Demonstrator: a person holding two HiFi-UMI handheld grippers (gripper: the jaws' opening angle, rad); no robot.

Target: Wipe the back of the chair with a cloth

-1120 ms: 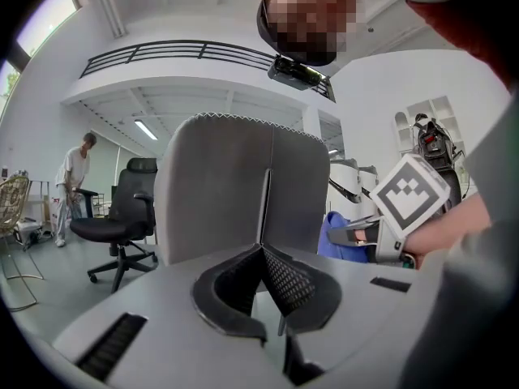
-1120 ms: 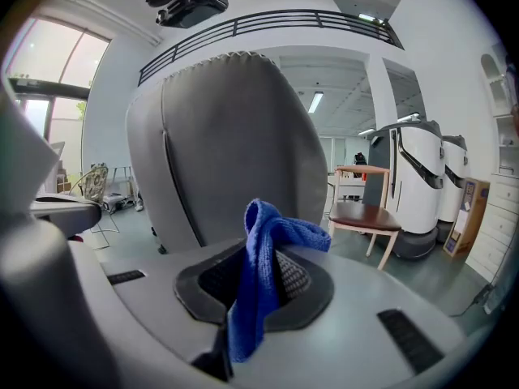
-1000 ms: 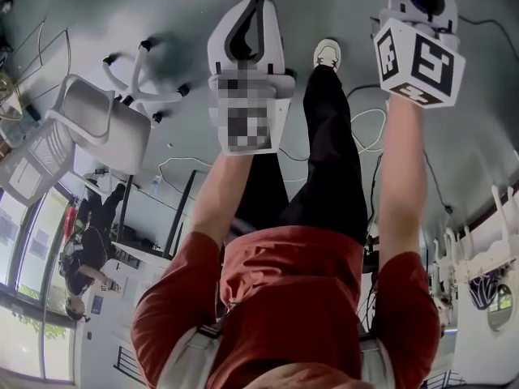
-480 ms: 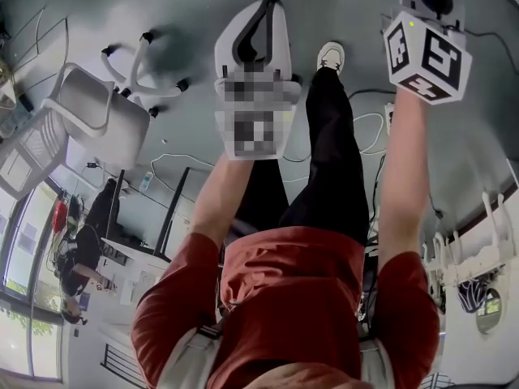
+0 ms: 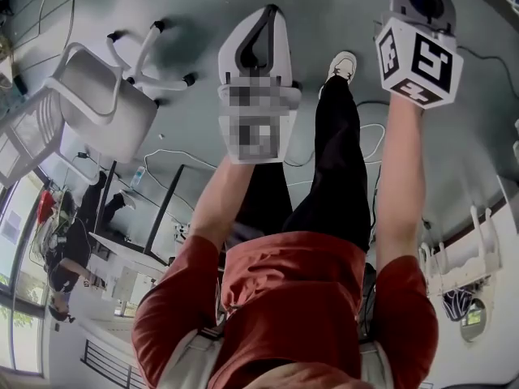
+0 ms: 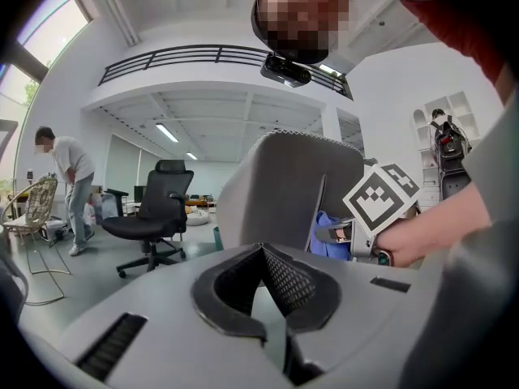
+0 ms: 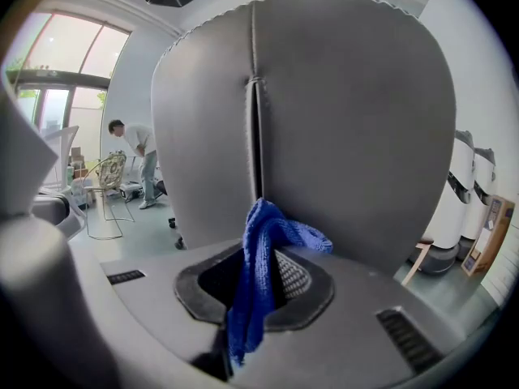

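Note:
The grey chair back [image 7: 349, 112] fills the right gripper view, close ahead, with a vertical seam down its middle. My right gripper [image 7: 263, 217] is shut on a blue cloth [image 7: 251, 298] that hangs out of the jaws just short of that back. In the left gripper view the same chair back [image 6: 280, 189] rises ahead, with the right gripper's marker cube [image 6: 381, 201] and the cloth [image 6: 328, 237] at its right side. My left gripper [image 6: 261, 251] is shut, with nothing between its pads. In the head view the left gripper [image 5: 272, 13] and the right gripper's cube [image 5: 418, 55] are held out side by side.
A white chair [image 5: 97, 96] on a star base stands at the left of the head view. Cables [image 5: 369, 136] lie on the floor. A black office chair [image 6: 158, 213], a wire chair [image 6: 32, 217] and a standing person [image 6: 69, 189] are further back. White machines [image 7: 466, 193] stand at the right.
The head view has swung, so the white chair now sits higher and further left. Both grippers keep their places and grips. The person's foot has shifted a little.

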